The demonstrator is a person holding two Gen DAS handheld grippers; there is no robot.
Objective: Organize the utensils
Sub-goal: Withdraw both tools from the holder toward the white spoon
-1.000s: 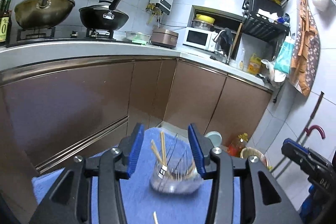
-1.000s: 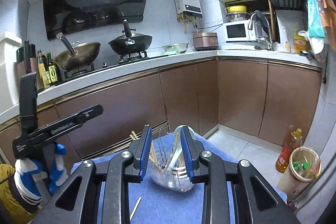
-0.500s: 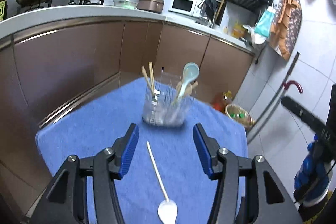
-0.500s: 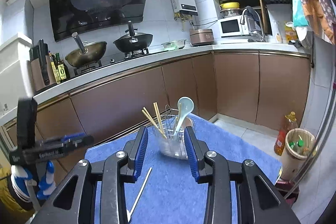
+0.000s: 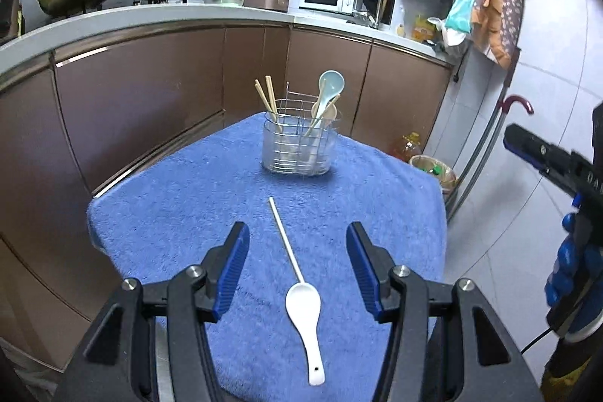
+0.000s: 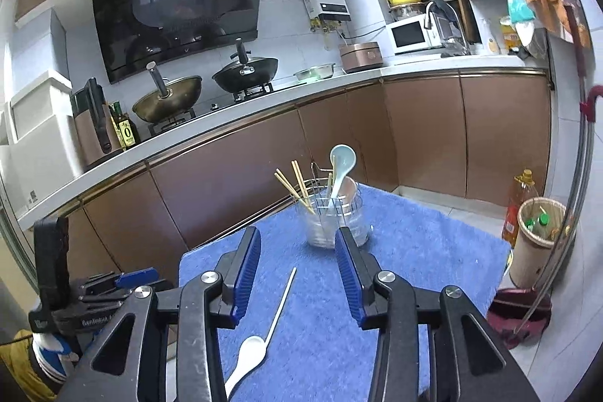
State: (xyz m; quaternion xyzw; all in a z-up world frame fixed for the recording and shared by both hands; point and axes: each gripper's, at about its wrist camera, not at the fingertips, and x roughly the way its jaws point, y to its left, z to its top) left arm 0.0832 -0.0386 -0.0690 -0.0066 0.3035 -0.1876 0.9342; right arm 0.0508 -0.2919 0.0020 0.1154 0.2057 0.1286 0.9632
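White spoon (image 5: 304,304) between left gripper's (image 5: 297,268) parted jaws, untouched

The towel (image 5: 181,213) is bright blue and fuzzy. The spoon (image 5: 305,307) lying on it is white, and so is the thin stick (image 5: 284,240). The holder (image 5: 299,145) is see-through with silver wires. Inside are a pale blue spoon (image 5: 329,83) and tan chopsticks (image 5: 265,97). The cupboards (image 5: 150,93) are brown.

Left gripper (image 5: 297,266) held above counter, jaws spread wide, nothing gripped. Right gripper (image 6: 297,270) likewise held raised, jaws parted, nothing gripped. Each gripper seen at edge of other's view.
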